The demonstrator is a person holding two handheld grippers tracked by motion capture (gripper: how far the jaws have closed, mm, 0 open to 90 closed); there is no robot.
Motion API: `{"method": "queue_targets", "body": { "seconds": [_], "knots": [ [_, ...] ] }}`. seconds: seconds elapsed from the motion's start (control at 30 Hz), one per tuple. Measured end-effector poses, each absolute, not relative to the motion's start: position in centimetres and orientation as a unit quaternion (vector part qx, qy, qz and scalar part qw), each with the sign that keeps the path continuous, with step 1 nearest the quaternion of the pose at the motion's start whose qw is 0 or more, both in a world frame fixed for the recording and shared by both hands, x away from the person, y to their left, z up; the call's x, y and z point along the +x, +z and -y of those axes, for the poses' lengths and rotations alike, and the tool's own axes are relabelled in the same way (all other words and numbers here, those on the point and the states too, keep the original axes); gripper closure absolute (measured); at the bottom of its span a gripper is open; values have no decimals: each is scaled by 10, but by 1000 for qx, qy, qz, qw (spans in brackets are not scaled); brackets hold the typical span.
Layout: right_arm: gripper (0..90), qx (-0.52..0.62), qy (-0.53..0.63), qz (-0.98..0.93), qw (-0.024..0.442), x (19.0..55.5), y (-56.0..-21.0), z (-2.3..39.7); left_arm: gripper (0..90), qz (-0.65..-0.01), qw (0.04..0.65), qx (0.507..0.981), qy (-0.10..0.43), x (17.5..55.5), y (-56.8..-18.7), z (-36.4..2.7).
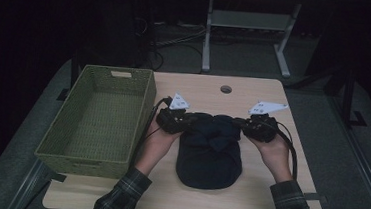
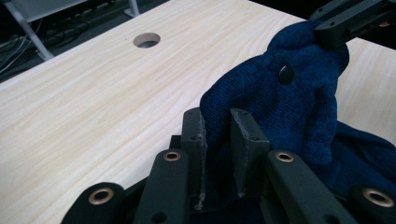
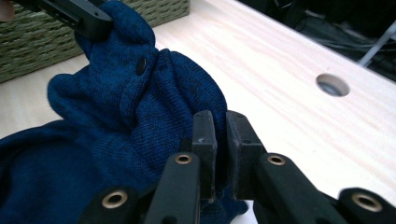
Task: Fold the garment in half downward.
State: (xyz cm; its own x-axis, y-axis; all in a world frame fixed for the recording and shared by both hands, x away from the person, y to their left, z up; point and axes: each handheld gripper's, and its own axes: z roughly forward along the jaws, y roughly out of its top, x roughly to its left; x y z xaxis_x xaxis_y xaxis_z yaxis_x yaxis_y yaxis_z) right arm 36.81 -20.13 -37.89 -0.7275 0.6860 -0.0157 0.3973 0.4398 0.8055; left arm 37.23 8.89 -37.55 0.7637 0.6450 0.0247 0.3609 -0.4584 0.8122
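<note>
Wicker basket sits at the 9 o'clock side of the desk, with nothing seen inside it. Left tool is clamped on a fold of the dark blue knit garment; in the left gripper view the cloth is pinched between the two pads, but only a thin edge is caught. The garment lies at the middle of the desk, its bulk toward 6 o'clock and its far edge bunched between the two tools. A small dark button shows on the raised fold. Right tool, at 3 o'clock of the garment, is also closed on the knit; in the right gripper view the fabric disappears between its nearly meeting pads. Risks, as judged: the shallow left-hand bite could slip if the tools pull apart or lift unevenly, dropping that corner. The loose knit may stretch or sag in the middle and drag on the desk. A sweep toward 9 o'clock could snag the basket rim.
</note>
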Motion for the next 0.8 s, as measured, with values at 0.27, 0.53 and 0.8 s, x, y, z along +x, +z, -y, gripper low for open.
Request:
{"method": "queue_targets", "body": {
  "seconds": [0.27, 0.53, 0.8],
  "knots": [
    [818, 313, 425, -833, 165, 344, -386, 203, 758, -289, 420, 847, 150, 360, -380, -92],
    [809, 304, 425, -839, 153, 323, -394, 204, 755, -274, 413, 858, 135, 340, -388, -94],
    [790, 303, 417, -847, 129, 305, -408, 202, 747, -263, 409, 867, 112, 322, -399, -99]
  ]
}}
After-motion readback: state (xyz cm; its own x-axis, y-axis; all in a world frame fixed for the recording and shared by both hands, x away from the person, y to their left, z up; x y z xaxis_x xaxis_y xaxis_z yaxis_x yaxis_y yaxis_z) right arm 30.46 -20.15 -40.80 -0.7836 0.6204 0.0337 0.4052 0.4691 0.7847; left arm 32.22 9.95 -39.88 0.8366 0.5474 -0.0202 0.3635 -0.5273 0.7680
